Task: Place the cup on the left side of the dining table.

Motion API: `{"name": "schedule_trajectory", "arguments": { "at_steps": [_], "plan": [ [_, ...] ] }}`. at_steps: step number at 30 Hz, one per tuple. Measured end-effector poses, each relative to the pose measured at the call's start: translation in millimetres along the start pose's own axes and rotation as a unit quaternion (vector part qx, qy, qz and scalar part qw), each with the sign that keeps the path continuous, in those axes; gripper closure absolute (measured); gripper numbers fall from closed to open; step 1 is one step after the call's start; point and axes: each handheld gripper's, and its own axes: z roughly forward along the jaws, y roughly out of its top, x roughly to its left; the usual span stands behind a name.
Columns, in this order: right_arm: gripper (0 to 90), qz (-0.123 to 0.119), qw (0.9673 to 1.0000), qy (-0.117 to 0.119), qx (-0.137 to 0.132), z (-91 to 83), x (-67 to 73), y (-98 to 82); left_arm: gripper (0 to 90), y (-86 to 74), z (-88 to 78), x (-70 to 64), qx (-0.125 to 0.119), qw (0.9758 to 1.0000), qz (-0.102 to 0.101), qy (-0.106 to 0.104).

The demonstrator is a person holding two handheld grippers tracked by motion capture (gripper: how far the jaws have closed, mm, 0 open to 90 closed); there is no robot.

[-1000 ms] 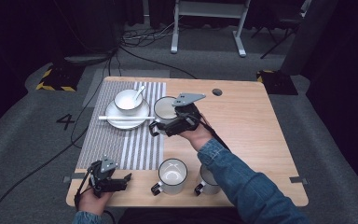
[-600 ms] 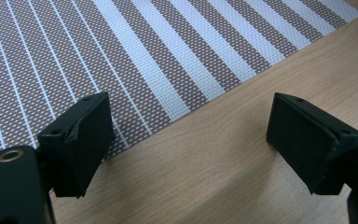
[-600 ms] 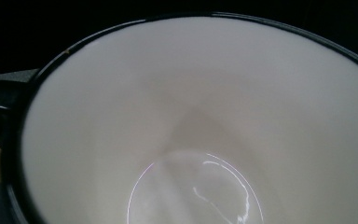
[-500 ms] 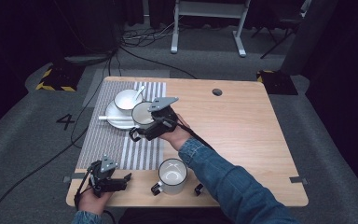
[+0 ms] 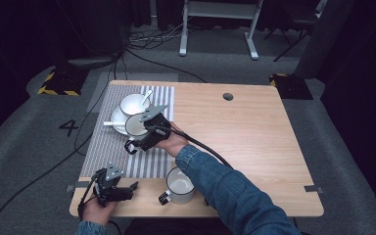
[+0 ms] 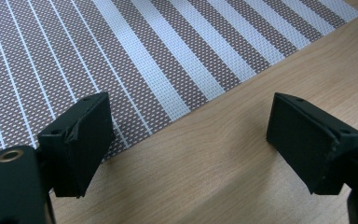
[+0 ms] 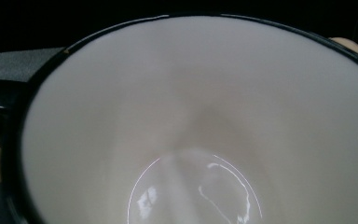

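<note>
Across the table (image 5: 254, 127) my right gripper (image 5: 144, 132), clamped on a mug (image 5: 136, 125), has swung over the striped mat's (image 5: 103, 147) middle, nearly set down, while my left gripper (image 5: 122, 190) idles open.

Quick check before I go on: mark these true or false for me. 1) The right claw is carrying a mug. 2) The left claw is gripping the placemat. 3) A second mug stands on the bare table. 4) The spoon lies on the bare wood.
1) True: the right claw holds a white mug.
2) False: the left claw is open and holds nothing, over the striped placemat edge.
3) True: the second mug.
4) False: the spoon rests in the bowl.
</note>
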Motion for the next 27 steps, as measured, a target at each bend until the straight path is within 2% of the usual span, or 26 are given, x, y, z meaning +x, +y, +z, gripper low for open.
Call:
{"name": "schedule_trajectory", "arguments": {
  "at_steps": [7,10,12,17,23,25,27],
  "plan": [
    [2.7,0.014,0.9991,0.032,0.025,15.8,-2.8,-5.7,15.1,0.0,-0.1,0.1,0.0,1.0,0.001,0.0],
    [2.7,0.003,0.9985,0.035,0.042,25.2,-0.3,-7.3,15.1,0.0,0.1,-0.3,-0.002,1.0,-0.003,0.0],
    [2.7,0.007,0.9983,0.038,0.044,27.1,0.3,-7.7,15.1,-0.1,0.2,-0.5,-0.002,1.0,-0.004,0.0],
    [2.7,0.018,0.9965,0.068,0.045,34.9,1.0,-11.6,15.1,-0.1,0.2,-0.3,-0.001,1.0,-0.002,-0.001],
    [2.6,0.027,0.996,0.072,0.045,40.4,-0.8,-15.8,15.1,0.0,0.0,-0.2,-0.001,1.0,-0.002,0.0],
    [2.5,0.016,0.9958,0.067,0.06,43.6,0.5,-18.9,15.0,-0.1,0.2,-0.2,-0.001,1.0,-0.002,-0.001],
    [2.5,0.016,0.996,0.064,0.06,43.2,1.8,-18.8,15.0,-0.2,0.3,-0.2,-0.002,1.0,-0.002,-0.001]
  ]
}}
